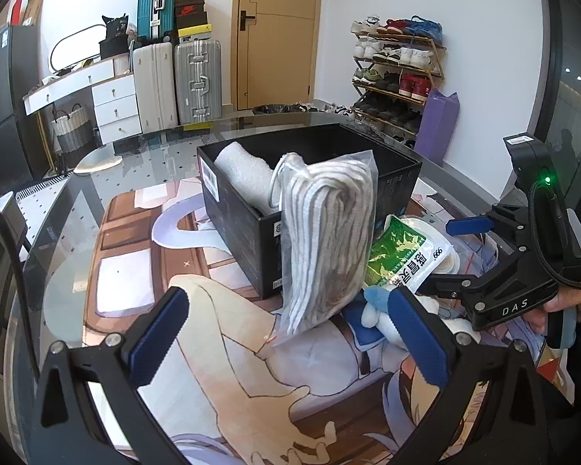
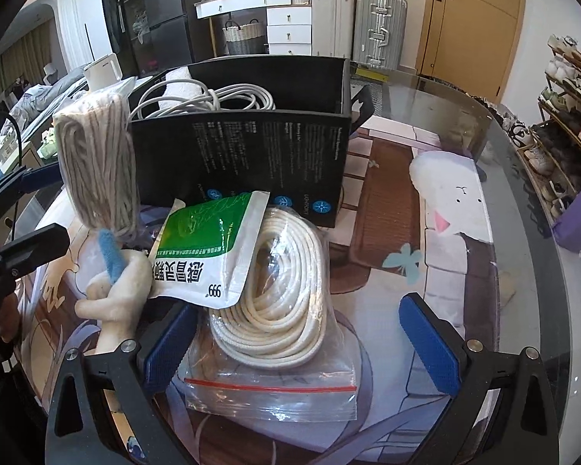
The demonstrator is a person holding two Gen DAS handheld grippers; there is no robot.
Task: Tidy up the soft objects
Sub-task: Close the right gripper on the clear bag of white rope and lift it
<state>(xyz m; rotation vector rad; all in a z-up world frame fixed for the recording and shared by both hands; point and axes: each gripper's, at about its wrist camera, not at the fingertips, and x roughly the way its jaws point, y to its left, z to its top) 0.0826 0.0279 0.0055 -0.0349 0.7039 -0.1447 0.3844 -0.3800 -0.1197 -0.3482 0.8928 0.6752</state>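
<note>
left gripper (image 1: 290,343): fingers stood wide apart and held nothing, low over the printed mat (image 1: 220,379).
right gripper (image 2: 302,343): fingers also stood wide apart, straddling the near end of the bagged white rope (image 2: 275,294) without pinching it; in the left wrist view it sat at the right edge, open toward the pile.
bagged white rope: a coil in a clear zip bag with a red seal, lying flat on the mat, between the right gripper's fingers.
green-and-white pouch (image 2: 209,248): rested partly on the rope coil and leaned against the black box (image 2: 251,162).
plush toy (image 2: 114,294): cream with a blue part, lay just left of the pouch, touching it.
bagged grey-white cord (image 1: 325,240): stood upright in a clear bag, leaning on the box's near corner.
black box: open-topped, on the mat behind the pile; held a white cable coil (image 2: 209,99) and a white foam roll (image 1: 244,174).
glass table (image 1: 58,209): carried the mat and everything on it.
</note>
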